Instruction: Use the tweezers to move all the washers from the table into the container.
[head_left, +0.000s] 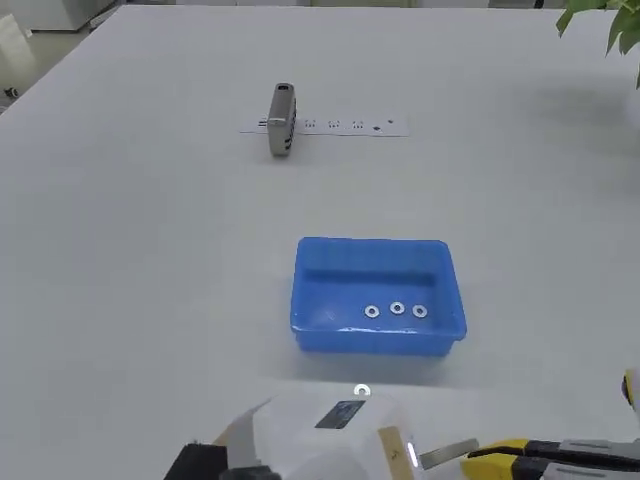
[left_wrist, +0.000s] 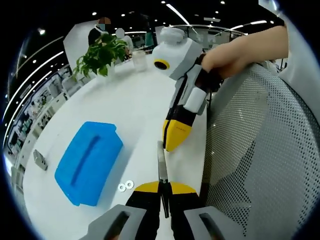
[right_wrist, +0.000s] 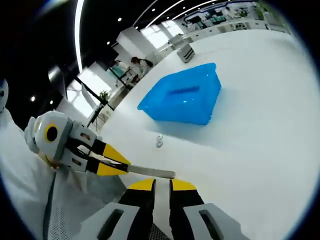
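The blue container (head_left: 375, 258) stands mid-table with three washers (head_left: 396, 310) inside. Just in front of its near wall a washer (head_left: 362, 391) lies on the table; the left gripper view shows two washers (left_wrist: 126, 186) side by side there, beside the container (left_wrist: 90, 160). My left gripper (left_wrist: 161, 187) is shut on the tweezers (left_wrist: 161, 162), which point toward my right gripper (left_wrist: 172, 145). My right gripper (right_wrist: 161, 184) is shut on nothing. It faces the container (right_wrist: 182, 97), the washers (right_wrist: 159, 141) and the tweezers (right_wrist: 150, 172). Both grippers sit low at the near table edge, the tweezers (head_left: 447, 455) between them.
A grey metal block (head_left: 282, 118) rests on a printed paper strip (head_left: 340, 125) at the far side. A plant (head_left: 600, 20) stands at the far right corner. A mesh chair back (left_wrist: 260, 150) is close beside the table edge.
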